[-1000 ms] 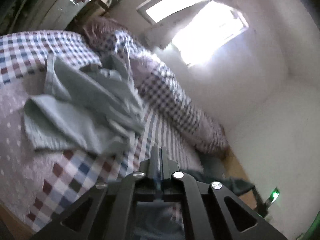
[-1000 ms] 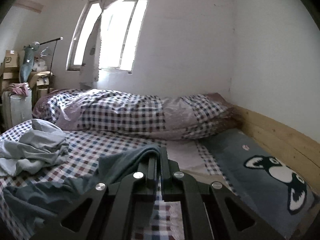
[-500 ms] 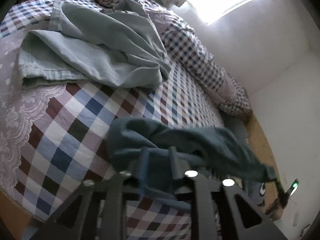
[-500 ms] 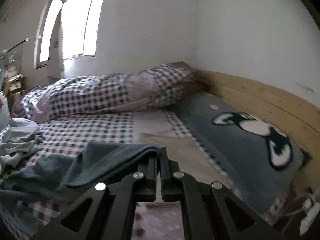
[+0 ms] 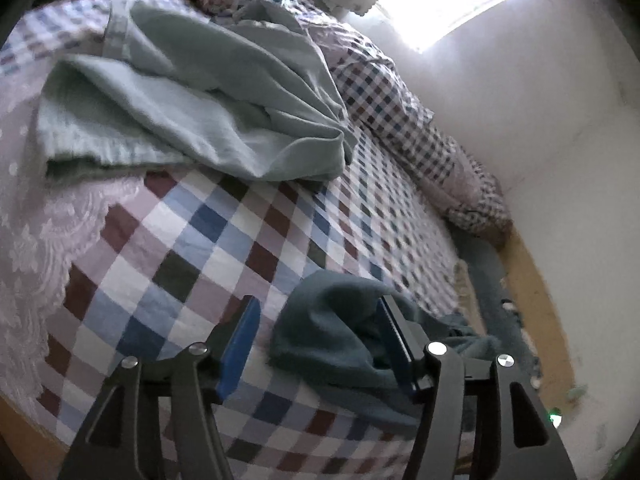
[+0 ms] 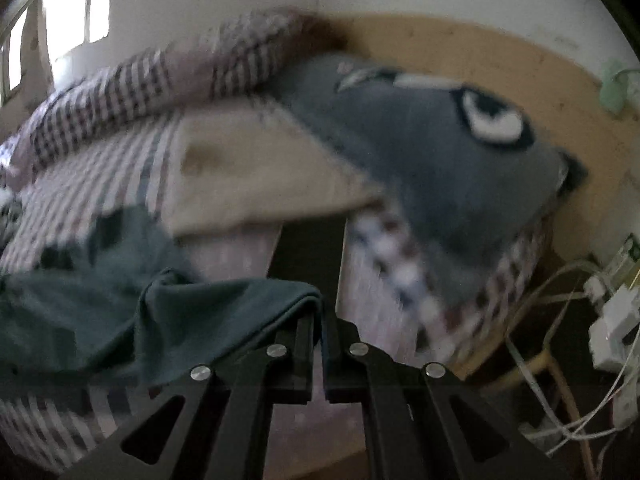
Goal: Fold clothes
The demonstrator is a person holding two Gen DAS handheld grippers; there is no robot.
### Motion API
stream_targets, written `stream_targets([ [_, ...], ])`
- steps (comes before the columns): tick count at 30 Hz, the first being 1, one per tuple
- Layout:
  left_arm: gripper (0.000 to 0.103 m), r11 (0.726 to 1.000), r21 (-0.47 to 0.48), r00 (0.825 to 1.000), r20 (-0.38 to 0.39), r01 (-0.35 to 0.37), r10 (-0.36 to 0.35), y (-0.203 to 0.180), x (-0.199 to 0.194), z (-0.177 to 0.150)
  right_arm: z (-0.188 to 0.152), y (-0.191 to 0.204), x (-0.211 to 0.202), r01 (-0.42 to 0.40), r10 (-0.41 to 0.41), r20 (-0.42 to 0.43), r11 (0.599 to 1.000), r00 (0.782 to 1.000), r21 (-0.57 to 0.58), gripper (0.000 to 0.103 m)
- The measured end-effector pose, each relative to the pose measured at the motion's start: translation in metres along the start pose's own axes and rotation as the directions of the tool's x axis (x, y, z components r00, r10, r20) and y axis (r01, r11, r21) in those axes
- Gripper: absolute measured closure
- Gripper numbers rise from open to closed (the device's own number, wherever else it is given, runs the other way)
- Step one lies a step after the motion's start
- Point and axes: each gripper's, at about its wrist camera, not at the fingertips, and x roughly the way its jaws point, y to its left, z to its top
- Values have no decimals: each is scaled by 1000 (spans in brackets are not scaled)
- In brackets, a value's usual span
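Presently the bed [image 5: 256, 236], under a checked sheet, carries a pale green heap [image 5: 208, 100] and the dark teal garment [image 5: 332, 332]. Soft, light and limp, it should be held at hems or corners. Left gripper [image 5: 316, 344] fingers stand apart around one bunched end; right gripper [image 6: 320, 332] fingers pinch another edge.

Blurred by motion across the right wrist view: pillow [image 6: 460, 168], quilt [image 6: 160, 80]. Cut off at lower left edge: dark cloth [image 6: 120, 312].
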Motion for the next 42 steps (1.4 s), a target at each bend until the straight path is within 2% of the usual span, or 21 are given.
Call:
stream_targets([
  [2,39,1000,24,1000,-3,8,-8,-7,4,-2,-12,3,3,-42,41,-51,999,998,-20,99],
  [6,39,997,72,1000,-11,24,-23,-20,11,-5,-28,13,-15,-21,13,-85,995,996,-101,91],
  [8,39,995,96,999,-15,32,-30,-27,15,-7,-31,22,-34,-11,1,-68,989,998,-147,82],
  [10,39,992,120,999,-19,40,-38,-33,19,-9,-29,36,-57,-11,5,-30,980,1000,-197,69],
  [12,39,988,144,999,-24,48,-45,-40,23,-11,-23,52,-76,-25,28,9,973,1000,-228,65],
  [15,39,982,180,998,-31,60,-55,-50,29,-13,-13,86,-105,-94,116,68,957,991,-273,62],
  [19,39,968,228,993,-72,109,-95,-76,43,-29,-5,146,-126,-228,276,95,908,956,-352,59],
  [23,39,946,282,983,-127,161,-129,-101,59,-47,-7,213,-122,-339,403,62,834,913,-436,59],
  [27,39,916,344,972,-180,205,-150,-124,70,-67,-15,271,-108,-387,468,40,774,883,-501,59],
  [29,39,900,373,966,-203,226,-159,-137,75,-76,-19,293,-101,-395,485,44,759,873,-518,59],
  [36,39,878,381,942,-276,289,-190,-158,90,-97,-20,333,-60,-360,467,51,742,883,-566,59],
  [41,39,881,358,932,-299,310,-206,-155,89,-94,-25,345,-44,-341,461,47,717,886,-608,59],
  [42,39,885,344,929,-301,314,-213,-152,88,-92,-27,344,-44,-341,466,48,711,884,-615,65],
])
